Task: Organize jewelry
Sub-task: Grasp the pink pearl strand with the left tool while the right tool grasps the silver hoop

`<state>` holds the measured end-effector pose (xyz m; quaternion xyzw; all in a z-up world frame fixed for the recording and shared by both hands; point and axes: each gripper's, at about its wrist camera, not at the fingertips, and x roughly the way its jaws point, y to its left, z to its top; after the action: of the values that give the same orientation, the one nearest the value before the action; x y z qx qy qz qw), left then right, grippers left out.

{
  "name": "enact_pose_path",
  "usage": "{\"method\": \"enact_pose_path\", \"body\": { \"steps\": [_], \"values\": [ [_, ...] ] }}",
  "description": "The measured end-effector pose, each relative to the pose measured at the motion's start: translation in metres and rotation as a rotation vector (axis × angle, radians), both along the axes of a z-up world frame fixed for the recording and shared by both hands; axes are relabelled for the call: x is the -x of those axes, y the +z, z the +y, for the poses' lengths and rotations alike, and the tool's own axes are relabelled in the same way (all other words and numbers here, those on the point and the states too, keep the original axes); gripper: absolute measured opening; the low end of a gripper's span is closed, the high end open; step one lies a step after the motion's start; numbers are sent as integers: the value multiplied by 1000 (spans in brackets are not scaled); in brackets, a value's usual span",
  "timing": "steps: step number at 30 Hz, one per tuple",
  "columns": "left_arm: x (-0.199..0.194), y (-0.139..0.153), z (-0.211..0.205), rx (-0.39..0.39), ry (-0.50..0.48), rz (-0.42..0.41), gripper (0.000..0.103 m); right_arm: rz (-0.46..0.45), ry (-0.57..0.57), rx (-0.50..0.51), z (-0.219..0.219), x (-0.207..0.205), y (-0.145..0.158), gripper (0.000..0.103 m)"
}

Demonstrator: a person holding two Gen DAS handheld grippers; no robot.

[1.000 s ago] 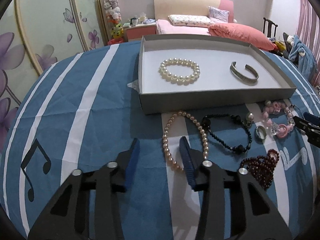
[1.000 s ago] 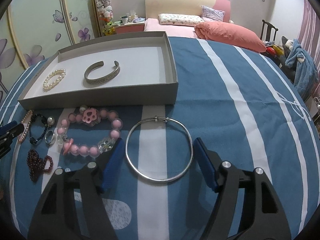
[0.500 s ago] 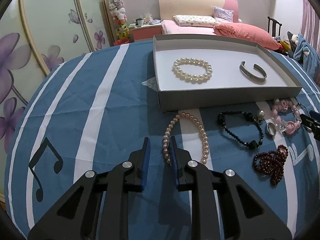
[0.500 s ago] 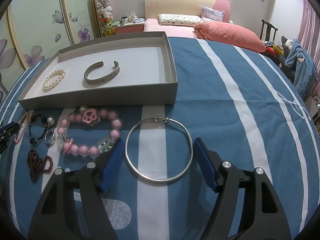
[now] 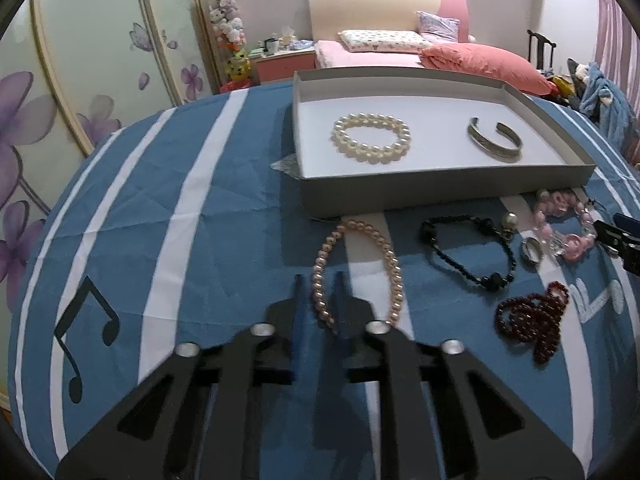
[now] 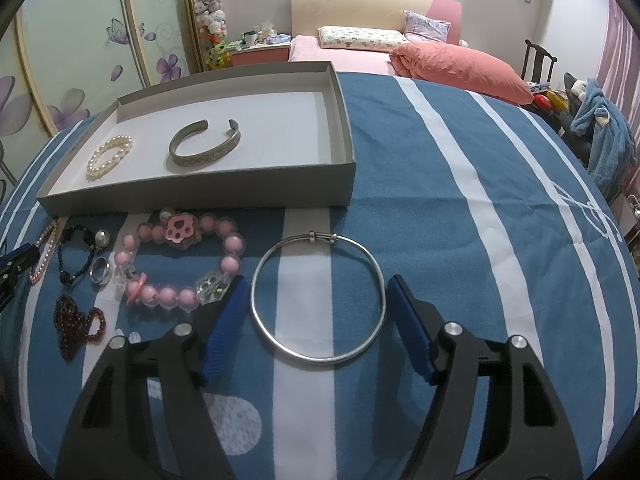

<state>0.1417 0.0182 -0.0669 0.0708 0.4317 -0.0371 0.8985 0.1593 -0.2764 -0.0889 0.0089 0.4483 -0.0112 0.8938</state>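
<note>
A grey tray on the blue striped cloth holds a white pearl bracelet and a silver cuff. In front of it lie a pink pearl necklace, a black bead bracelet, a ring, a dark red bead strand and a pink bead bracelet. My left gripper has its jaws narrowed around the necklace's left strand. My right gripper is open, its fingers either side of a large silver bangle.
A bed with pink pillows stands behind the table. Wardrobe doors with purple flowers are at the left. The tray's right part is bare. The cloth right of the bangle holds nothing.
My left gripper's jaws have narrowed from wide open to closely flanking the necklace's left strand. The right gripper has stayed open around the bangle.
</note>
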Motion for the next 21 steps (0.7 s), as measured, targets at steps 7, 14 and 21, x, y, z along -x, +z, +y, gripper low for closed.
{"method": "enact_pose_path", "body": {
  "steps": [7, 14, 21],
  "values": [
    [8, 2, 7, 40, -5, 13, 7, 10, 1, -11, 1, 15, 0, 68],
    [23, 16, 22, 141, -7, -32, 6, 0, -1, -60, 4, 29, 2, 68],
    [33, 32, 20, 207, -30, -84, 7, -41, 0, -112, 7, 43, 10, 68]
  ]
}}
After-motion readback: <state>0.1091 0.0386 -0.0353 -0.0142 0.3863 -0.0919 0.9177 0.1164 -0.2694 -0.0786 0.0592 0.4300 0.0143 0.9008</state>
